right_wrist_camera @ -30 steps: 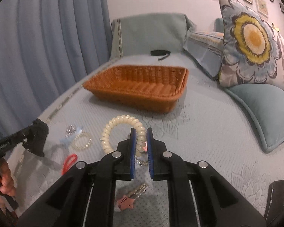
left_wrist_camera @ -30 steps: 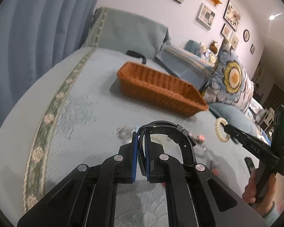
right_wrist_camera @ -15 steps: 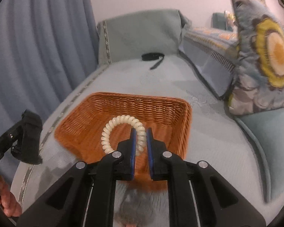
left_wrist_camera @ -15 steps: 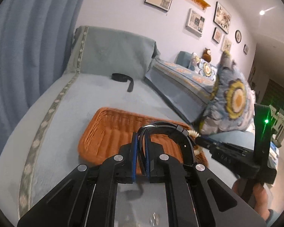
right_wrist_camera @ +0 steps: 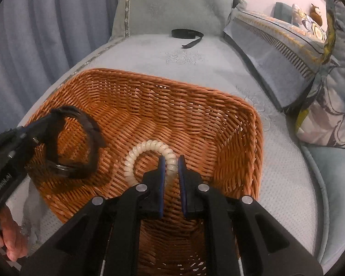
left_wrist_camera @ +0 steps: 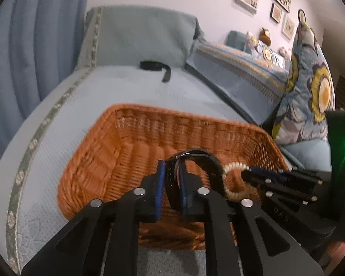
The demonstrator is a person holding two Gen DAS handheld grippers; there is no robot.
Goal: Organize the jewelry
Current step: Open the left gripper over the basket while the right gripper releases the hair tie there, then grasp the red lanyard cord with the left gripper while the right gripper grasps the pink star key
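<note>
An orange wicker basket lies on the pale blue bed. My left gripper holds a black wristwatch over the basket's near side, its jaws a little apart around the strap; the watch also shows at the left of the right wrist view. My right gripper holds a cream spiral bracelet over the basket's middle, jaws slightly apart around the coil. The bracelet and right gripper show at the right of the left wrist view.
A black strap lies on the bed beyond the basket, near the upright cushion. A folded patterned quilt and a flowered pillow bound the right side. Blue curtains hang at the left.
Both grippers moved forward from the loose jewelry on the bed to over the basket, carrying the watch and the bracelet. Both jaws now stand slightly wider around their items.
</note>
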